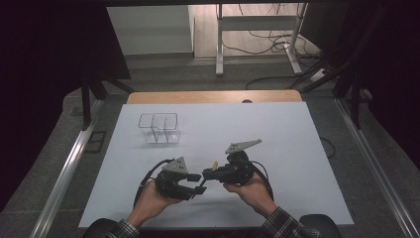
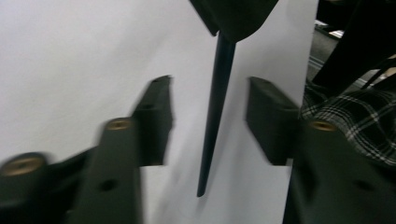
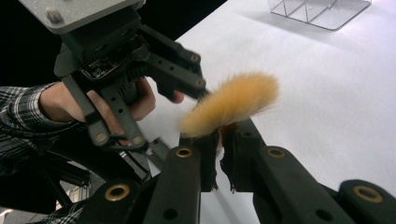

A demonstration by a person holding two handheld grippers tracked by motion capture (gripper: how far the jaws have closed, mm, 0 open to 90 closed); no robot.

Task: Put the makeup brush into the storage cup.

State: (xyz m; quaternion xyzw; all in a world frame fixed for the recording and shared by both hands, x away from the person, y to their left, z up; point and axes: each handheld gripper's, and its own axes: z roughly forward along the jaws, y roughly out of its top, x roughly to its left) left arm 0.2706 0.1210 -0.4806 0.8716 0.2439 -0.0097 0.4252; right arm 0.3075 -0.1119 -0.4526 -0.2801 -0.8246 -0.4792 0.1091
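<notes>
Clamped between the right gripper's (image 3: 219, 161) closed jaws, a makeup brush (image 3: 231, 103) sticks its tan bristles out past the tips, while its dark handle (image 2: 214, 112) hangs untouched between the parted jaws of the left gripper (image 2: 210, 121) opposite.

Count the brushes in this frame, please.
1. A single brush with an orange-tan bristle head, clamped in the right tool near the table's front middle; its dark tapered handle hangs between the open jaws of the left tool.
</notes>
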